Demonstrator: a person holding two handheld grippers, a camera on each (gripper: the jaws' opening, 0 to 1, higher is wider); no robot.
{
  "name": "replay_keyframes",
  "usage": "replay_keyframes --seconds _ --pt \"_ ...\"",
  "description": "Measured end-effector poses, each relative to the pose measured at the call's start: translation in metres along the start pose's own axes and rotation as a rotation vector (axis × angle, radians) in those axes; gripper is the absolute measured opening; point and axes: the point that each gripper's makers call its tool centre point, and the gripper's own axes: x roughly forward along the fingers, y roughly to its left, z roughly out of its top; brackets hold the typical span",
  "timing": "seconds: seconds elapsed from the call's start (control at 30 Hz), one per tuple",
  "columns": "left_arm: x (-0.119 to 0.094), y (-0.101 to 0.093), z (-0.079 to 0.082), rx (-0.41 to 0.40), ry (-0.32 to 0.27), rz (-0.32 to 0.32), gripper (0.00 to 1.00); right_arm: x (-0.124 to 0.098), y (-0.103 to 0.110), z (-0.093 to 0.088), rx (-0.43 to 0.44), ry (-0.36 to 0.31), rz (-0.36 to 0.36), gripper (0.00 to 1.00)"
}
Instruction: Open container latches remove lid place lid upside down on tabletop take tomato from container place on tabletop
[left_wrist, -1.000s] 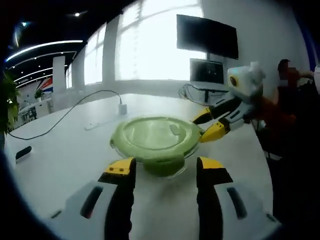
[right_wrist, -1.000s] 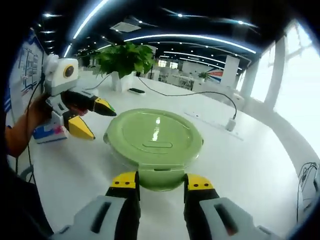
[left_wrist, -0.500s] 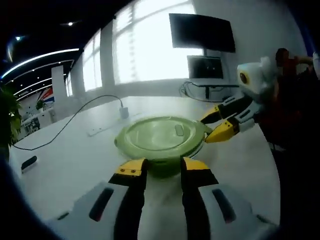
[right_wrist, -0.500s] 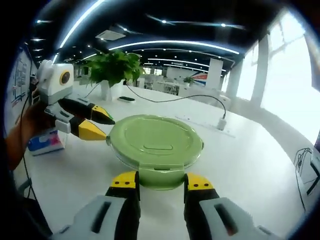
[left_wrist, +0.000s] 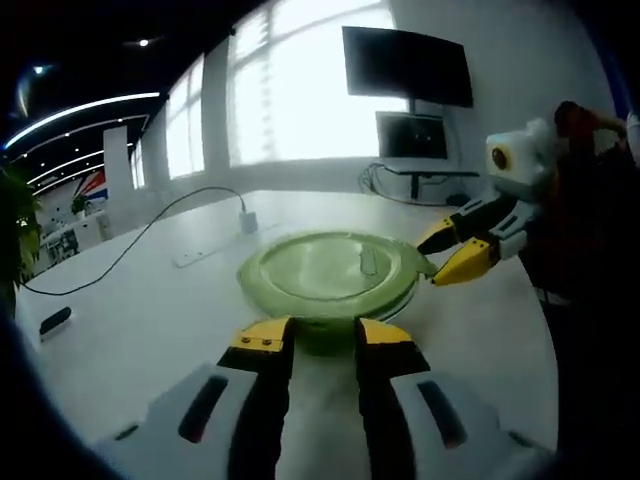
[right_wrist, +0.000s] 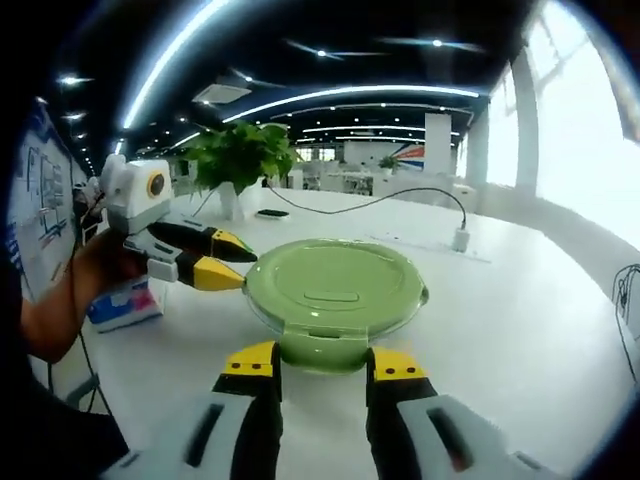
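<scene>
A round container with a green lid (left_wrist: 325, 272) (right_wrist: 330, 285) stands on the white table (left_wrist: 130, 310). My left gripper (left_wrist: 322, 338) has its yellow-tipped jaws drawn in against the green side latch (left_wrist: 320, 345) nearest it. In the right gripper view the left gripper (right_wrist: 232, 260) sits at the lid's left edge. My right gripper (right_wrist: 322, 360) is shut on the opposite latch (right_wrist: 320, 350), and in the left gripper view the right gripper (left_wrist: 445, 257) pinches the lid's right edge. The lid hides whatever is inside.
A power strip with a black cable (left_wrist: 195, 257) (right_wrist: 460, 240) lies beyond the container. A potted plant (right_wrist: 240, 150) stands at the table's far side, a small coloured box (right_wrist: 125, 302) lies near the person's hand, and a dark flat object (left_wrist: 52, 322) lies farther off.
My left gripper's jaws have narrowed from wide apart to tight against the latch. The right gripper's jaws keep the same gap. Both views have shifted slightly.
</scene>
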Motion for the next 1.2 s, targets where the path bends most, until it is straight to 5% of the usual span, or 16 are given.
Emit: replay_keyframes --seconds 0.17,0.83,1.2 --pt "0.0 0.004 -0.002 -0.013 0.009 0.007 0.19 -0.004 0.002 0.001 -0.016 -0.008 0.011 0.13" --pt "-0.002 0.001 -0.002 -0.032 0.003 -0.021 0.25 -0.008 0.019 -0.003 0.02 -0.014 0.071 0.1" --pt "-0.006 -0.006 0.021 0.019 0.01 -0.05 0.27 -0.014 0.019 -0.002 0.041 -0.037 0.092 0.1"
